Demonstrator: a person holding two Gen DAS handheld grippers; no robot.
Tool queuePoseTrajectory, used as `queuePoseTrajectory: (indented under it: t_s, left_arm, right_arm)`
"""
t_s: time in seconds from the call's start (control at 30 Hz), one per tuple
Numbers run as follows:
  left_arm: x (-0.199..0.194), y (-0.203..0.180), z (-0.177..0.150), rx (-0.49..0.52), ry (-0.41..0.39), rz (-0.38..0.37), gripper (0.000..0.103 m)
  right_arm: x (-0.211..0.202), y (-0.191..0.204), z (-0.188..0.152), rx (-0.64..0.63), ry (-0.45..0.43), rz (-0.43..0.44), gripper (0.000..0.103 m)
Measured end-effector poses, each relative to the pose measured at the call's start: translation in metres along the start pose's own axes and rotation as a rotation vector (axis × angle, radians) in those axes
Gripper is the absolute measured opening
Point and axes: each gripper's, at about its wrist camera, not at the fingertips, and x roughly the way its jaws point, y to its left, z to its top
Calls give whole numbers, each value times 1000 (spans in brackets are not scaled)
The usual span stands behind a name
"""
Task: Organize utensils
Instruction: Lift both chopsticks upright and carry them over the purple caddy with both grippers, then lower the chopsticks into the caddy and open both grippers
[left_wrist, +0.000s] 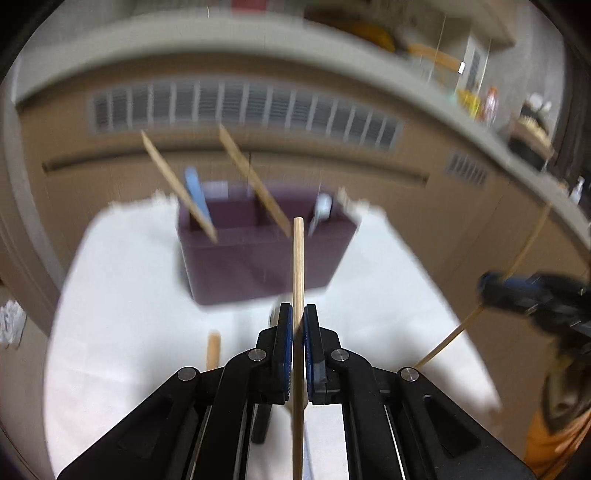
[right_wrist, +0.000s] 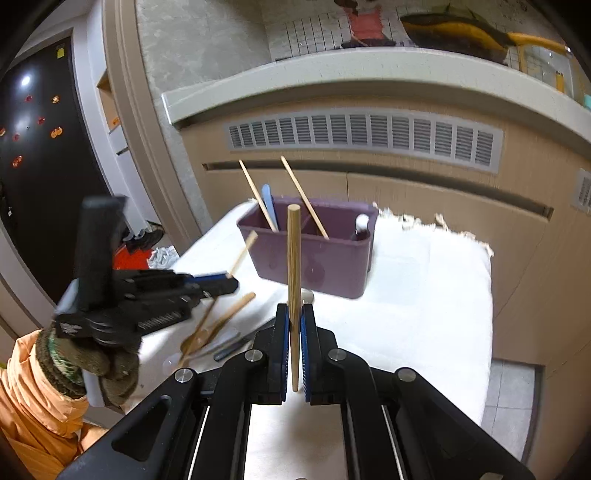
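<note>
White cloth-covered table (right_wrist: 424, 280) hosting purple plastic caddy (right_wrist: 314, 258). Left gripper (left_wrist: 298, 325) clamping thin wooden stick (left_wrist: 297, 266); right gripper (right_wrist: 294, 325) clamping wooden dowel (right_wrist: 293, 266). Both carrying; next needing tip-first drop into compartment.

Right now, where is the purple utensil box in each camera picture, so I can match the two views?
Left wrist view: the purple box sits centre, slightly left, blurred, beyond the chopstick clamped in the left gripper.
Right wrist view: the box sits centre, just behind the stick clamped in the right gripper.
Shared landmark: the slatted vent above the box.
</note>
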Motion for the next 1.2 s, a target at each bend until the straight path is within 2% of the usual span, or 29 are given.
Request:
queuePoseTrajectory:
  t_s: [0.07,0.27,0.33,0.43,0.5,0.6,0.7,0.87,0.97,1.1,1.2]
  left_arm:
    - [-32,-7,23,11,-130,7,6]
    - [-96,-25,98,79,-468,29,6]
    - [-99,-27,120,97,-544,20,6]
    - [-94,-23,146,105,-648,18,6]
    - [-84,-15,158,98,-682,23,6]
    - [-50,-1,167,72,-694,52,6]
    - [-8,13,164,45,-681,97,6]
    - [63,38,151,-11,-556,131,6]
    - [92,55,136,-54,-483,128,6]
    - [120,66,114,-86,-393,124,6]
    - [132,64,97,-65,-331,146,6]
  right_arm:
    - [-11,5,16,-22,-44,-13,6]
    - [-56,18,103,-107,-246,-89,6]
    - [-64,19,127,-128,-303,-128,6]
    - [-61,11,150,-134,-342,-162,6]
    - [-51,-1,160,-127,-344,-167,6]
    - [-25,-24,165,-116,-323,-176,6]
    - [9,-46,159,-95,-261,-158,6]
    - [70,-75,139,-80,-137,-142,6]
    - [99,-85,124,-71,-68,-125,6]
    - [128,-92,107,-57,19,-100,6]
    - [143,-94,94,-53,73,-93,6]
